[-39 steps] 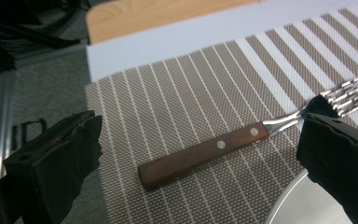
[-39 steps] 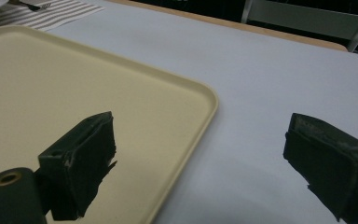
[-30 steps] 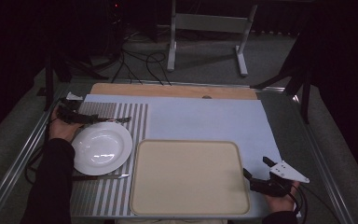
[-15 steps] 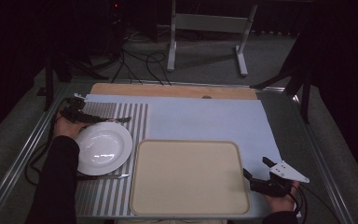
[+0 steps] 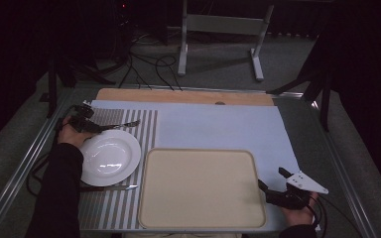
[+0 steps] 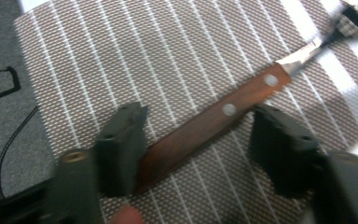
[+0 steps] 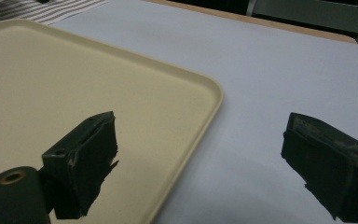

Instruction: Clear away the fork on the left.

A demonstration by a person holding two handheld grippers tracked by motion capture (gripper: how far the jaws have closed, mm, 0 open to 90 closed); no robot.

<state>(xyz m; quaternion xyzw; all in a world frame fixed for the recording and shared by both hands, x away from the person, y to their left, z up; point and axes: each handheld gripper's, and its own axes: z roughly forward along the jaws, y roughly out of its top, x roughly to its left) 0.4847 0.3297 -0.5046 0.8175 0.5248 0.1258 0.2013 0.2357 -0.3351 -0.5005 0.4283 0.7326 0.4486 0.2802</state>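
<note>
Fork: lay on the striped placemat (image 5: pixel 129 124) beyond the white plate (image 5: pixel 108 156), wooden handle (image 6: pixel 205 130) toward the left gripper (image 6: pixel 200 140).
Left jaws: spread, straddling that handle, likely lining up a pinch.
Right gripper (image 7: pixel 205 158): jaws wide apart, empty, parked over the tray's (image 7: pixel 121 93) corner, seemingly waiting.

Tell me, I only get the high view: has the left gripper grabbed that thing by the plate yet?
Observer: Not yet. The left gripper has its jaws open, with the wooden handle lying between them on the striped mat.
Operator: What does the handle look like?
Observer: Brown wood with two metal rivets.
Operator: And the right gripper?
Observer: The right gripper is open and empty; the tray's rim runs between its jaws.
</note>
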